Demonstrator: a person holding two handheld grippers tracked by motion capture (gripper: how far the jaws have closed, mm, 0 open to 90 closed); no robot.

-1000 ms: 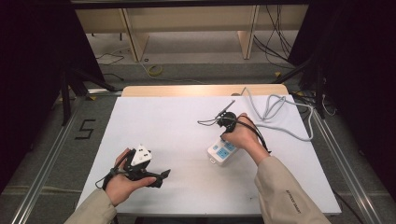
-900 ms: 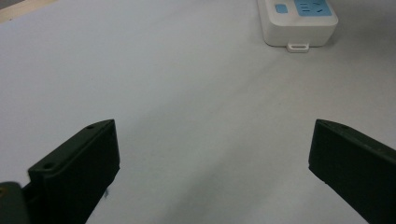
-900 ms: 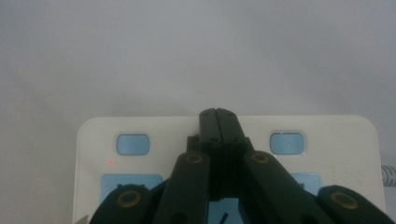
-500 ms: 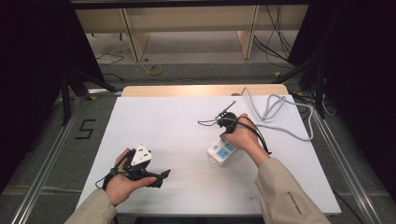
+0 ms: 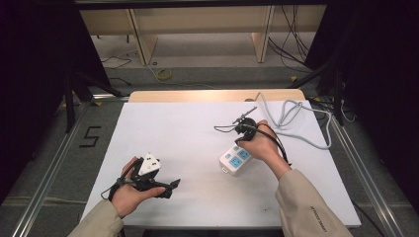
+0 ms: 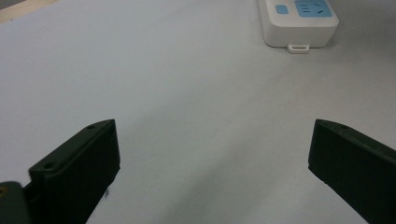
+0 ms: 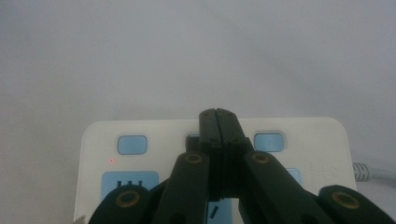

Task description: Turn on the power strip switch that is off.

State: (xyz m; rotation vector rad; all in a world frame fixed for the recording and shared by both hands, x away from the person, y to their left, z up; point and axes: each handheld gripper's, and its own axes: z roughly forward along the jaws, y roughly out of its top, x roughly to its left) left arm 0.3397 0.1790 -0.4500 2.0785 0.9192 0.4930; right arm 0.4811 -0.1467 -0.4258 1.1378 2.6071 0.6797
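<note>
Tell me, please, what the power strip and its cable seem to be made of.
The power strip looks like smooth white moulded plastic with a slight sheen; rounded corners and pale blue socket panels suggest that. Its cable looks like flexible grey rubber or vinyl sheathing, since it lies in loose curves.

One power strip [image 5: 236, 159], two claws

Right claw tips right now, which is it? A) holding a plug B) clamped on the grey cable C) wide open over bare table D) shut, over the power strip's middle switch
D: in the right gripper view the right claw has its jaws pressed together, empty, tips over the middle blue switch of the white power strip.
</note>
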